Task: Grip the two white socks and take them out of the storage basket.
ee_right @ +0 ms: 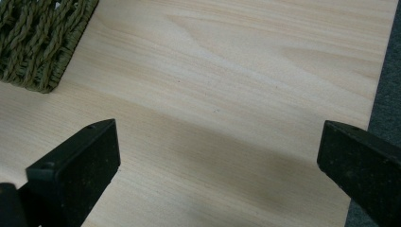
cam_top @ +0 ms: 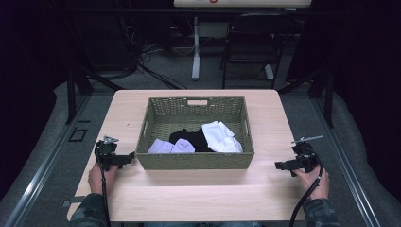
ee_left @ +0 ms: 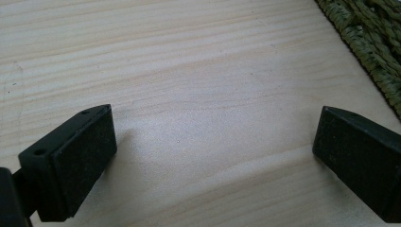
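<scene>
Nearest the table's (cam_top: 189,198) front edge, a gripper is held low in each hand, one at either side of the woven basket (cam_top: 195,161). The left gripper (cam_top: 128,158) is seen just beside the basket's front left corner, jaws spread wide with nothing between them; the right gripper (cam_top: 280,165) is set near the front right corner, jaws likewise wide and empty, both pointed inward. Farther in, socks are piled inside the basket: a white sock (cam_top: 221,137), a black sock (cam_top: 190,138), a pale sock (cam_top: 170,146). A clean pick would likely be made by lifting over the rim and pinching one loose fold only.
</scene>
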